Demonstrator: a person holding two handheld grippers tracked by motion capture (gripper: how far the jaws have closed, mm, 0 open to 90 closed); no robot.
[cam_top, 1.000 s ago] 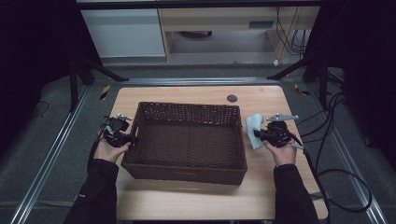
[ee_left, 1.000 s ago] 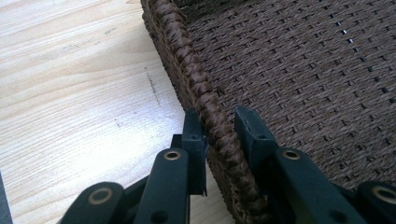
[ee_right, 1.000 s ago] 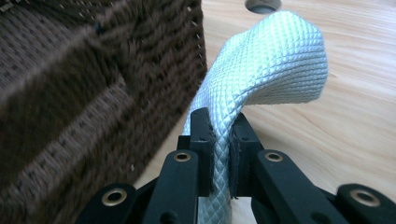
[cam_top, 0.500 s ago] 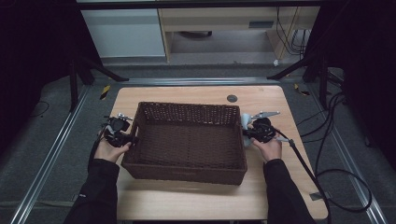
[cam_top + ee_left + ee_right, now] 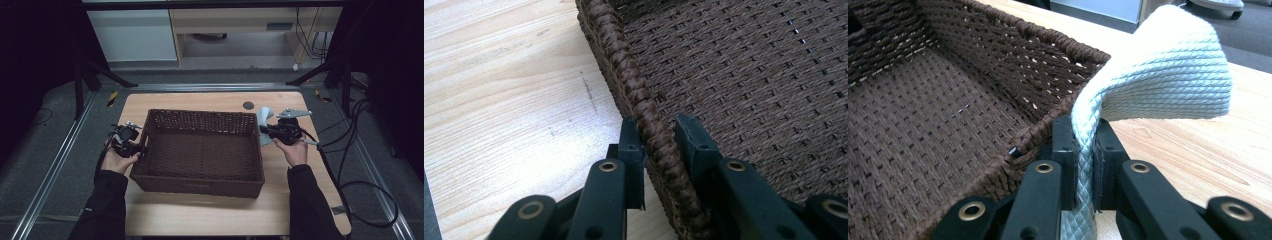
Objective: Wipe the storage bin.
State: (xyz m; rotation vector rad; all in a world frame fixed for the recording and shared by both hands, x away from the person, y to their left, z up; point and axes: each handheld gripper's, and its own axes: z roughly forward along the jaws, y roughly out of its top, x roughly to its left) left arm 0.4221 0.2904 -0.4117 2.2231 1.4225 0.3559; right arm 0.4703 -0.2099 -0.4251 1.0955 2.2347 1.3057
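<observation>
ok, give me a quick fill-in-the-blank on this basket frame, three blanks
1. The right gripper is shut on a pale woven ____.
2. The left gripper has its jaws astride the ____ of the dark brown wicker basket.
3. The basket sits on a light ____ table.

Missing words: cloth; rim; wooden

The basket [image 5: 200, 150] is dark brown woven wicker, rough and matt, with a thick twisted rim. The cloth [image 5: 1148, 75] is pale, quilted fabric, soft-looking with a diamond weave. The surface [image 5: 499, 100] is light, smooth, grained wood.
</observation>
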